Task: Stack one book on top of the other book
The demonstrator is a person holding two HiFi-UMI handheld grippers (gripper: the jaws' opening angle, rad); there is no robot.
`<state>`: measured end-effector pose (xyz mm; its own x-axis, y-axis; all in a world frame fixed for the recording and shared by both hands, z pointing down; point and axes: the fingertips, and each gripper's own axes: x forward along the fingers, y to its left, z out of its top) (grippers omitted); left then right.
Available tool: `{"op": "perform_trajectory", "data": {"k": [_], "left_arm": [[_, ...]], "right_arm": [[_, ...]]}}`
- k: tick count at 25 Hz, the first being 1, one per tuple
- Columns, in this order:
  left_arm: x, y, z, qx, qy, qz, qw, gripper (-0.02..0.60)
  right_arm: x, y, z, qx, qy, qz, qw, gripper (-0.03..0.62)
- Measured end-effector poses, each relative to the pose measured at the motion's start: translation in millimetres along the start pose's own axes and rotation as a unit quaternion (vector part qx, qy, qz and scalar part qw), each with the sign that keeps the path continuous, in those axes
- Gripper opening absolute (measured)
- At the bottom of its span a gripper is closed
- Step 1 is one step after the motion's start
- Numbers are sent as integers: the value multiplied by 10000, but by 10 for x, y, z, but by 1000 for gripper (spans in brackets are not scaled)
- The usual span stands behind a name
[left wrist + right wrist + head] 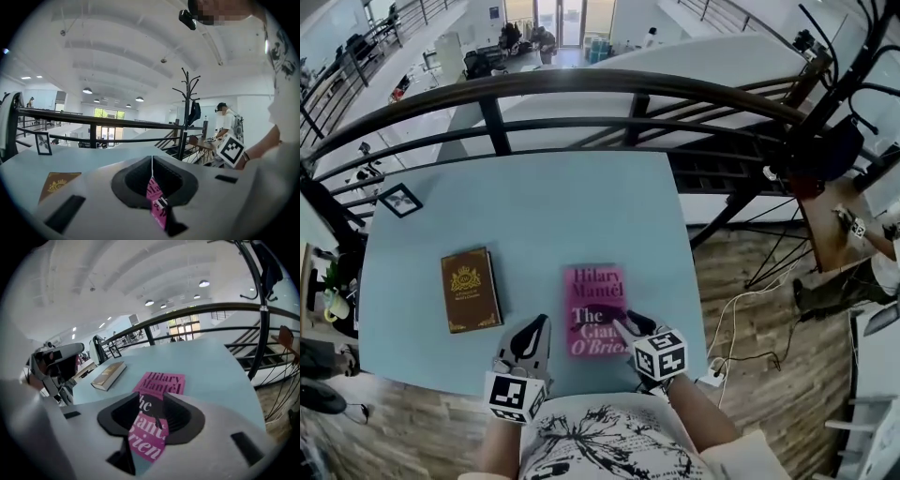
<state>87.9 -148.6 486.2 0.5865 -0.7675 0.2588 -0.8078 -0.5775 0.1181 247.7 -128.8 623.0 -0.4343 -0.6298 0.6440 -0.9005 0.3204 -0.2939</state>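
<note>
A pink book (595, 305) lies flat on the light blue table (581, 206), near its front edge. To its left, a gap apart, lies a brown book (471, 289) with a gold crest. My right gripper (628, 323) hangs over the near half of the pink book (161, 383), tilted down, jaws apart and open, with the cover showing between them. My left gripper (541, 323) is shut, just left of the pink book's near corner, holding nothing. In the left gripper view a strip of the pink book (154, 190) shows past the closed jaws, and the brown book (58, 182) is at the left.
A small framed picture (399, 200) stands at the table's far left corner. A dark railing (581, 89) runs behind the table. Cables lie on the wooden floor (750, 300) to the right. A coat stand (186, 112) and a person (224, 119) are farther off.
</note>
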Motion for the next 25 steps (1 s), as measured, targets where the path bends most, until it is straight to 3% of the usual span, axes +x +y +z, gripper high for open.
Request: {"op": "perform_trajectory", "data": {"k": [10, 14, 17, 22, 25], "left_arm": [[237, 42, -356, -101, 350, 277, 9990, 12], [307, 33, -499, -170, 551, 351, 9977, 12], [343, 6, -599, -213, 707, 373, 9966, 12], [419, -47, -705, -239, 997, 358, 9941, 12], [497, -27, -883, -589, 1423, 450, 9870, 12]], "right_arm": [[543, -331, -460, 510, 1041, 356, 9926, 313], [662, -299, -544, 718, 1216, 553, 9884, 310], [703, -293, -593, 819, 1276, 607, 9866, 259], [699, -304, -595, 906, 1226, 634, 9863, 244], [699, -316, -598, 870, 1217, 637, 9867, 242]]}}
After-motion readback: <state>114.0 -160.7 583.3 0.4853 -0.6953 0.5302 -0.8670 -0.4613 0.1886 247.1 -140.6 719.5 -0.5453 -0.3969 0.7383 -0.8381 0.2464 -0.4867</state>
